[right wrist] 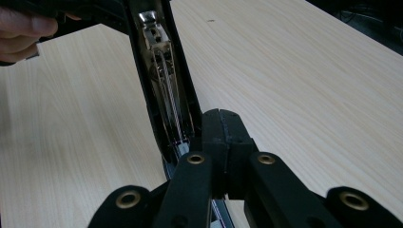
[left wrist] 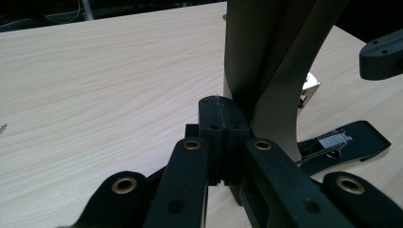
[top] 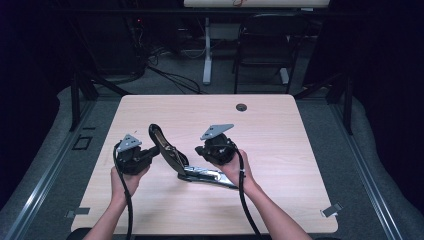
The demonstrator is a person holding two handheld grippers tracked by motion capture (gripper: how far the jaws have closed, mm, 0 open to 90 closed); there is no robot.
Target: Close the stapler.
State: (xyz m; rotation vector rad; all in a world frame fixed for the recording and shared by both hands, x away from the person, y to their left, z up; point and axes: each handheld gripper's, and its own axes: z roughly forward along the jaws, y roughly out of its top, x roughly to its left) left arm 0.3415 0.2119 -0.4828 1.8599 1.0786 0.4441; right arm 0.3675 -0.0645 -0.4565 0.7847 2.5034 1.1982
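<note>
Black stapler lies open between my grippers, its raised arm just beyond the left gripper; both jaws are together, empty.

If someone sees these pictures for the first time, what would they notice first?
A black stapler swung wide open in the middle of the table, its top arm raised and its metal base lying flat. The left gripper and right gripper, both shut, sit close on either side of it.
</note>
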